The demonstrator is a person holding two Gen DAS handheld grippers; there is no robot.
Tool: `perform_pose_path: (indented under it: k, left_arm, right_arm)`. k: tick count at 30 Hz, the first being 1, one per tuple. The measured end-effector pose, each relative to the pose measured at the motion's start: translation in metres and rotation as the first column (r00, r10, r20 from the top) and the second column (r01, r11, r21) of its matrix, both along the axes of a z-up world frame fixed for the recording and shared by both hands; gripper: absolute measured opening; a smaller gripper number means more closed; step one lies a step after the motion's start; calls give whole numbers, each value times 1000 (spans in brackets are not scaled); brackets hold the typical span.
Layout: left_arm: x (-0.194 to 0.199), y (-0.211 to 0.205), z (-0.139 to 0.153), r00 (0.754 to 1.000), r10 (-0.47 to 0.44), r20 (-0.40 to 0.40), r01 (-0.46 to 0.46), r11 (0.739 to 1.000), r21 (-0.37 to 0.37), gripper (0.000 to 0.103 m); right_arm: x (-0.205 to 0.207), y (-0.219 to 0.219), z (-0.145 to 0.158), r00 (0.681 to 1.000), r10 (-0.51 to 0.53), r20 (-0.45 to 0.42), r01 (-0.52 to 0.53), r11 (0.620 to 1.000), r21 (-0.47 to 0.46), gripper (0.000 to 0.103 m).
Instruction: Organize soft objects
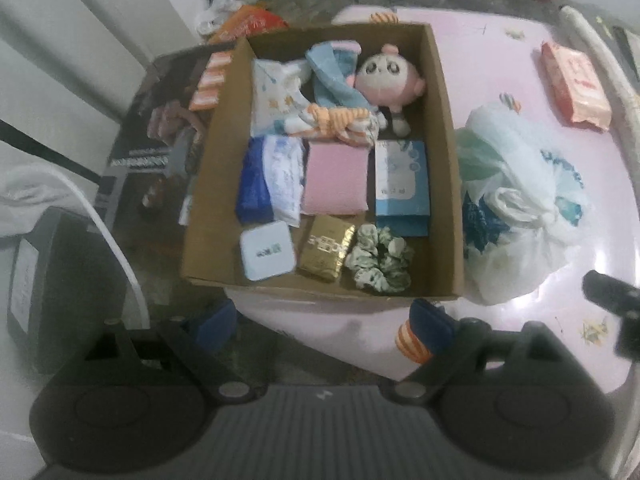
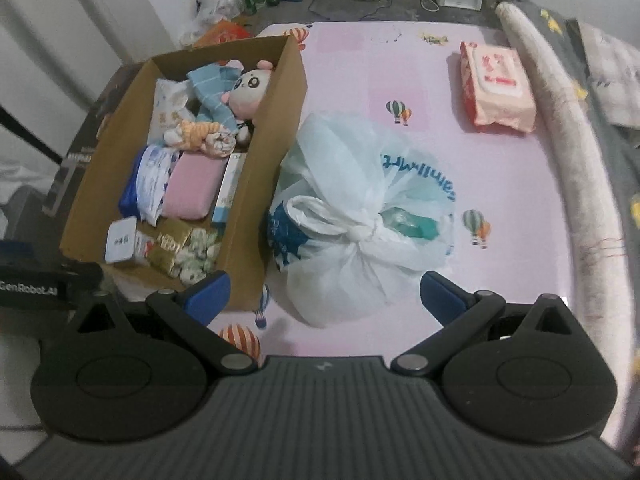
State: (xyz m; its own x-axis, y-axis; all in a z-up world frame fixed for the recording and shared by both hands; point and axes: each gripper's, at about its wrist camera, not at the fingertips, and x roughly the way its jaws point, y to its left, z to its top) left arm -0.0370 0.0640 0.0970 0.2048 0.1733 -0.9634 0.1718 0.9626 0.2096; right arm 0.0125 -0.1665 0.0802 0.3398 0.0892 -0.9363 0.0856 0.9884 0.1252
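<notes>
Lay a knotted bag [image 2: 360,216] on the pink table [image 2: 500,184], near the front edge, touching the right wall of the box [image 2: 256,208]. Looked light and limp: thin white film, slack and crinkled, with something teal showing through near the knot [image 2: 358,234]. Likely to sag and swing when lifted, and slippery on any broad face. Best hold judged to be the knot itself, or the twisted neck just behind it, where the film was gathered thick enough for the pads to bite; elsewhere the film would probably only stretch or tear. Hung the right gripper [image 2: 324,294] just short of the bag, fingers spread wide and empty, the bag's front end between them. Hovered the left gripper [image 1: 324,318] over the front edge of the table, before the box's front wall, fingers likewise wide apart with nothing held. Sat a wipes pack [image 2: 496,88] near the far right corner, well apart from the bag: soft but fuller, plastic-wrapped, probably easiest taken across its narrow width. Already packed in the box: a plush [image 1: 384,76] toward the far right corner, a scrunchie [image 1: 378,258] at the front right corner, a pink pad [image 1: 335,180] in the middle. Little free room left there, so the bulky bag would likely need pressing down or a place on top.
</notes>
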Motion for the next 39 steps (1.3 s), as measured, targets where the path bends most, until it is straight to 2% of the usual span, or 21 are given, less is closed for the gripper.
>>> perform_pose_path:
  k: [3, 6, 10, 15, 23, 28, 39]
  left_arm:
    - [-3, 4, 20, 999, -23, 30, 23, 1000, -10, 95]
    - [-3, 5, 26, 999, -16, 37, 17, 1000, -17, 95]
    - [-4, 6, 17, 999, 35, -23, -37, 996, -81, 95]
    - [-15, 5, -1, 995, 45, -90, -57, 990, -131, 95]
    - [-22, 22, -23, 987, 98, -126, -115, 984, -137, 95]
    - [-28, 28, -31, 990, 94, -103, -106, 987, -122, 95]
    - [-36, 41, -42, 983, 122, -137, -141, 980, -139, 95]
  right_arm:
    - [-3, -1, 28, 1000, -29, -1, 29, 1000, 0, 102]
    - [-2, 1, 47, 999, -51, 13, 51, 999, 5, 102]
    - [4, 6, 56, 999, -40, 30, 40, 999, -7, 102]
    - [7, 12, 58, 999, -17, 27, 18, 1000, -19, 102]
    - [-3, 38, 33, 999, 31, -44, -31, 999, -14, 102]
    - [-16, 50, 11, 996, 34, -87, -35, 999, -5, 102]
    - [-19, 61, -5, 994, 15, -107, -17, 1000, -19, 102]
